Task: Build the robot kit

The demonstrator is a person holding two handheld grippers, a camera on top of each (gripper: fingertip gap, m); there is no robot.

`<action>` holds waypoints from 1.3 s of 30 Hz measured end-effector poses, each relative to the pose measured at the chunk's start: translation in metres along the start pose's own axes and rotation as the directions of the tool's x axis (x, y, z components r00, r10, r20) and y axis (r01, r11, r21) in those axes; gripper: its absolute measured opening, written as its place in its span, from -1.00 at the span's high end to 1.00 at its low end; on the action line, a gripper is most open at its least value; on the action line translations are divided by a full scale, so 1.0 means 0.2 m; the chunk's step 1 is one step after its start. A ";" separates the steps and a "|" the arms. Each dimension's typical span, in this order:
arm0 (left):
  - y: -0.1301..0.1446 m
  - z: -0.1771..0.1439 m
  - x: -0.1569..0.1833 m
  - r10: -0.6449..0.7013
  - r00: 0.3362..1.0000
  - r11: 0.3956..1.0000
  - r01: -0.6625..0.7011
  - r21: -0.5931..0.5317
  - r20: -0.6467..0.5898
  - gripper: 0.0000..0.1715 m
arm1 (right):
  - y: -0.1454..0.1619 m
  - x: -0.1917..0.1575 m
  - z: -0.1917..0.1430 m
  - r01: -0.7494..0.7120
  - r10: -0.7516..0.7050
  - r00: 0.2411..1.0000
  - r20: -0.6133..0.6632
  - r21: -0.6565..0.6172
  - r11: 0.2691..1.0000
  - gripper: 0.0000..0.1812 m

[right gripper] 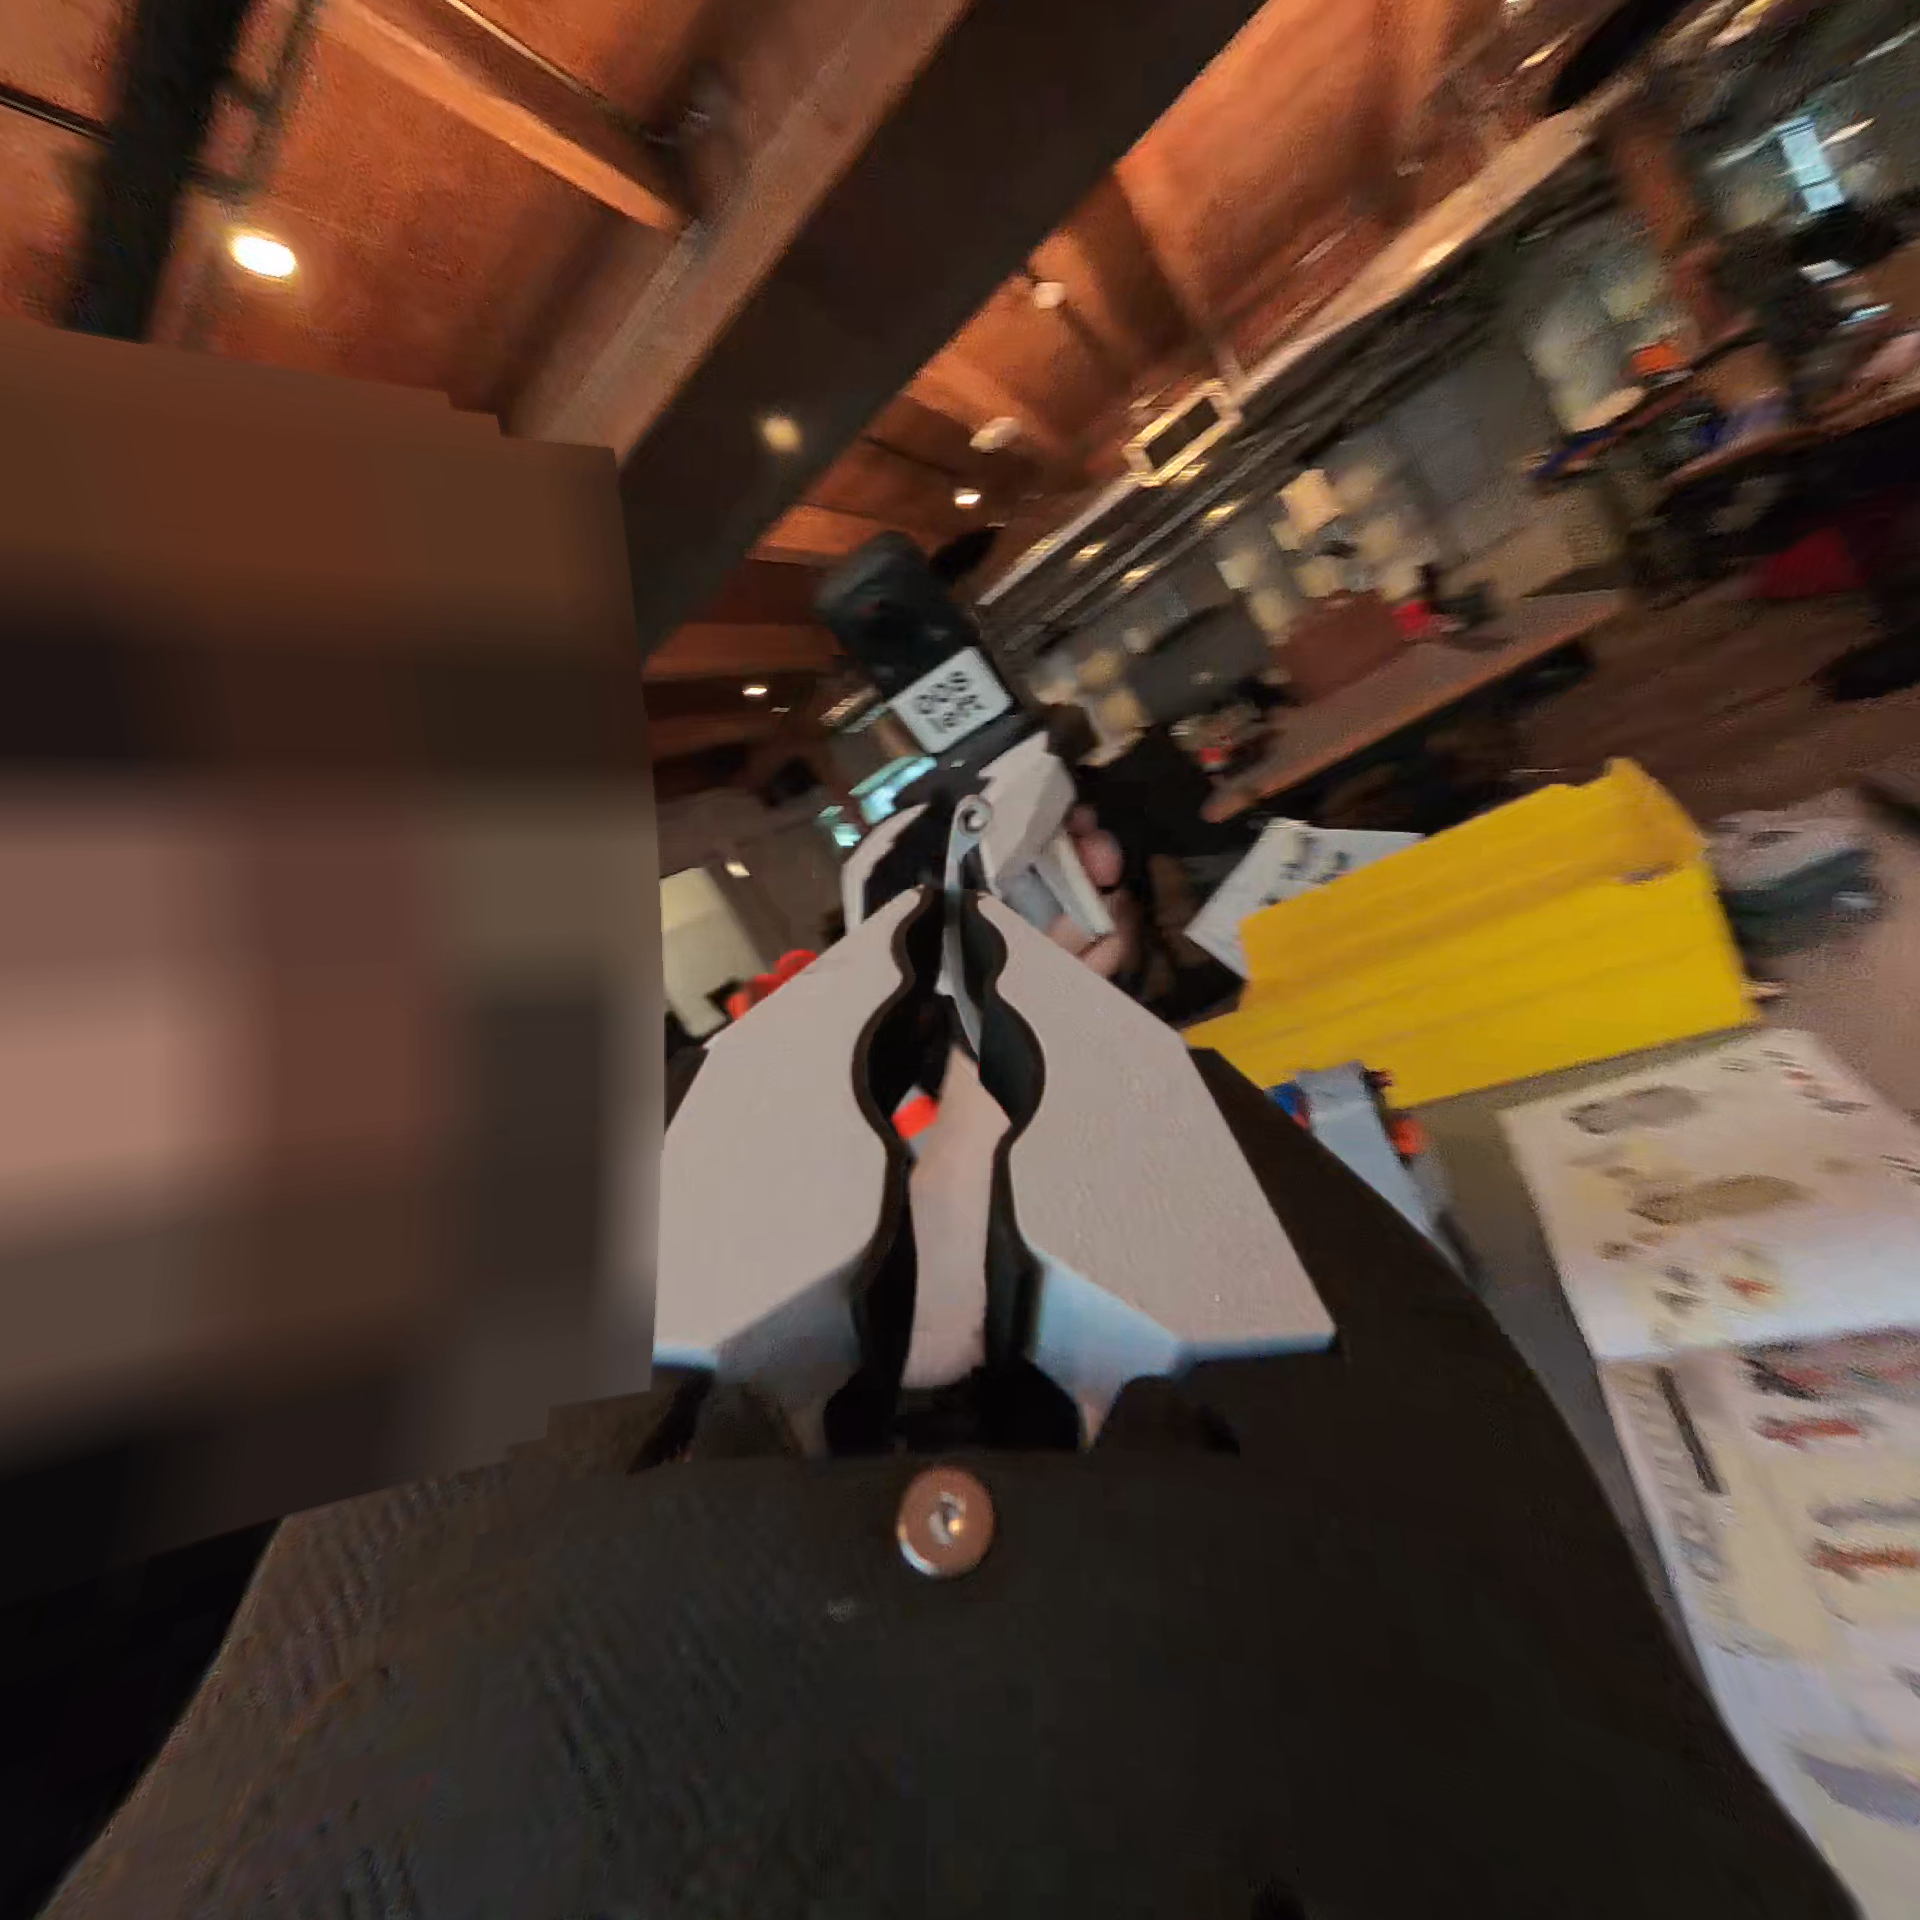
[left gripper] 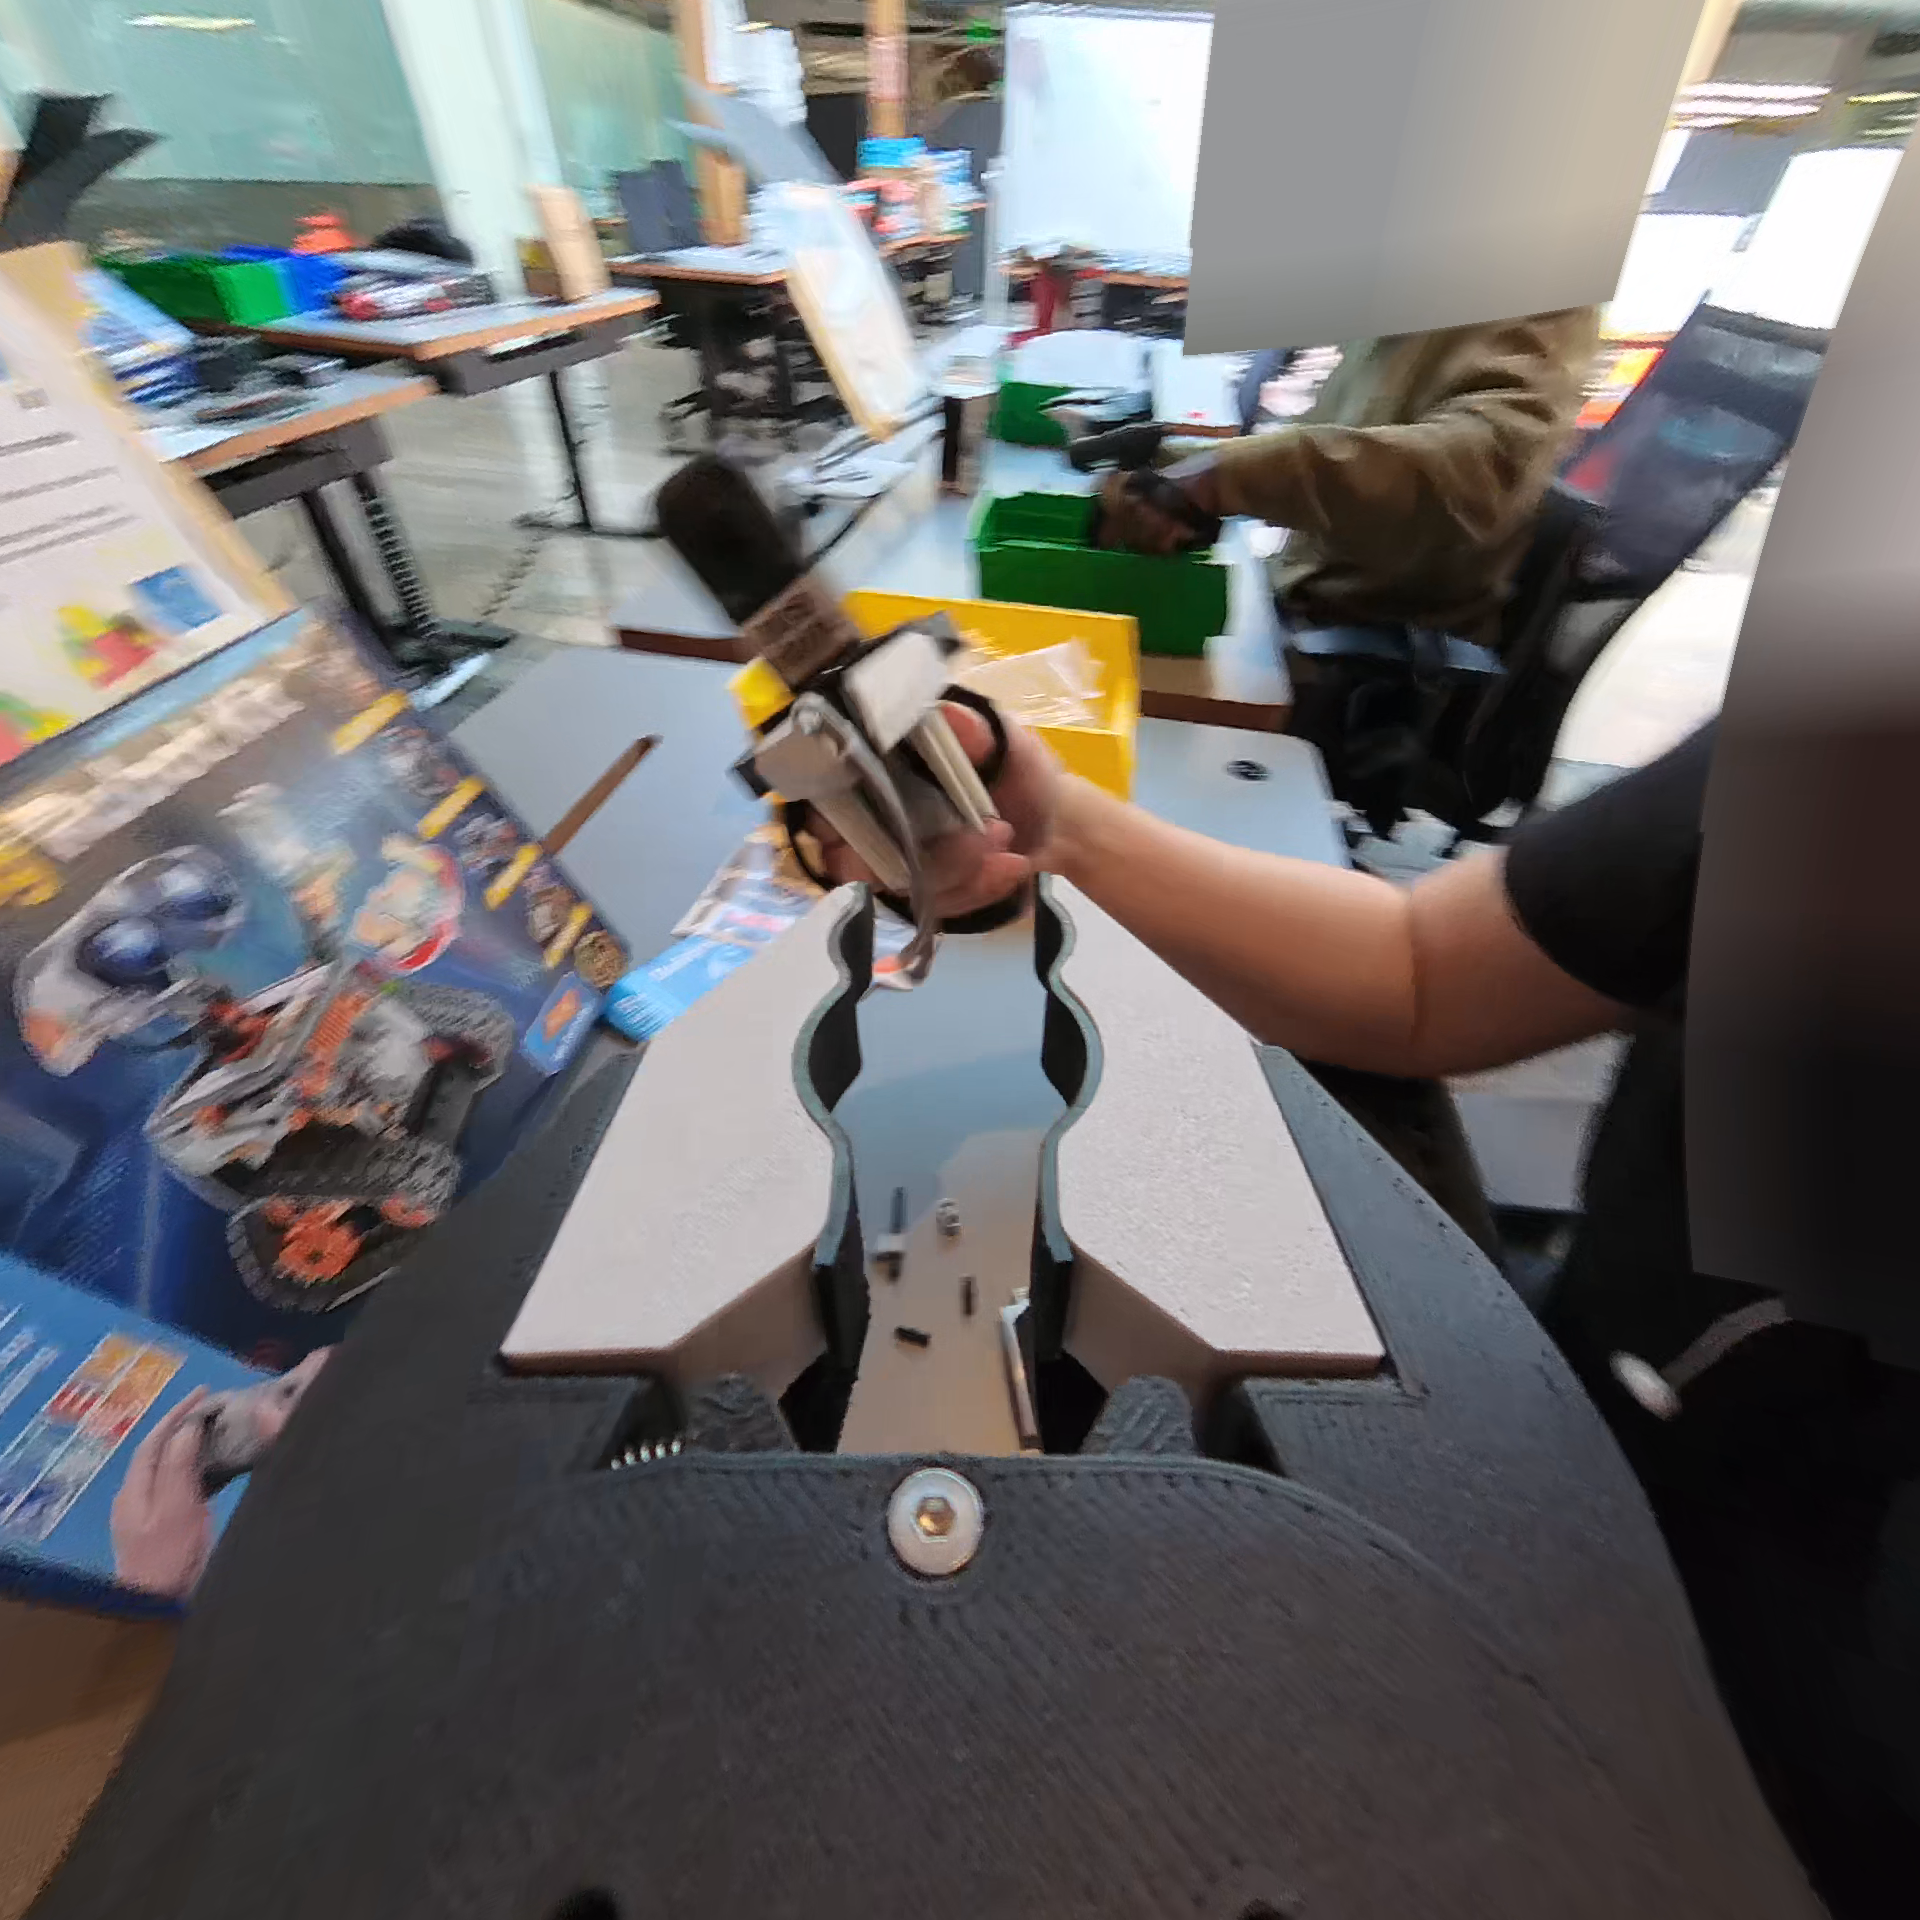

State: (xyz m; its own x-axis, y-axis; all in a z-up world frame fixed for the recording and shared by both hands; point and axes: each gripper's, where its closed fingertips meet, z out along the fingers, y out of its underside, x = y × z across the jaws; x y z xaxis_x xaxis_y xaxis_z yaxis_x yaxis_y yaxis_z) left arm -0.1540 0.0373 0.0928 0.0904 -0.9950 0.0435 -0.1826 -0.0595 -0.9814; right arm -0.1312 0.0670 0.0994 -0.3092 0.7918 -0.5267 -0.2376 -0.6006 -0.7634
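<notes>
My left gripper (left gripper: 951, 914) is open and empty, held above a grey table (left gripper: 644, 748). Several small black and silver parts (left gripper: 894, 1236) lie on the table between its fingers. Just ahead of its tips a hand holds my right gripper (left gripper: 883, 790), tilted, with its black camera on top. In the right wrist view the right gripper (right gripper: 951, 920) is nearly closed, with a thin silvery strip (right gripper: 961, 935) pinched between its tips. The strip (left gripper: 914, 914) hangs down towards the left gripper's tips. The left gripper (right gripper: 997, 821) shows just beyond, pointing back.
A large blue toy box (left gripper: 260, 1039) with a robot picture stands at the left. A yellow bin (left gripper: 1039, 675) (right gripper: 1486, 956) sits behind, a green bin (left gripper: 1101, 582) farther back with a person in an olive jacket (left gripper: 1403, 468). Printed sheets (right gripper: 1766, 1351) lie at the right.
</notes>
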 end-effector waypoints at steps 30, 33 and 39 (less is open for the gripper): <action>-0.02 -0.15 -0.19 -0.205 0.979 0.968 0.203 0.145 -0.004 1.00 | -0.13 0.67 -0.81 0.149 -0.535 -0.261 -0.804 -0.581 0.800 0.80; -0.05 -0.15 -0.16 -0.219 0.972 0.957 0.231 0.175 -0.081 1.00 | -0.12 0.69 -0.82 0.119 -0.558 -0.296 -0.775 -0.610 0.783 0.80; -0.04 -0.16 -0.15 -0.235 0.966 0.953 0.250 0.171 -0.108 1.00 | -0.11 0.71 -0.83 0.098 -0.579 -0.313 -0.753 -0.632 0.769 0.80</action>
State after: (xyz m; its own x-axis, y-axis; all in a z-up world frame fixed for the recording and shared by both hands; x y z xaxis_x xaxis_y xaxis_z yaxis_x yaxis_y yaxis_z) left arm -0.1860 0.0660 0.1048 0.0245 -0.9560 0.2924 0.0161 -0.2920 -0.9563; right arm -0.0176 0.2102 -0.0203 0.9278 0.1831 0.3251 0.3686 -0.3143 -0.8748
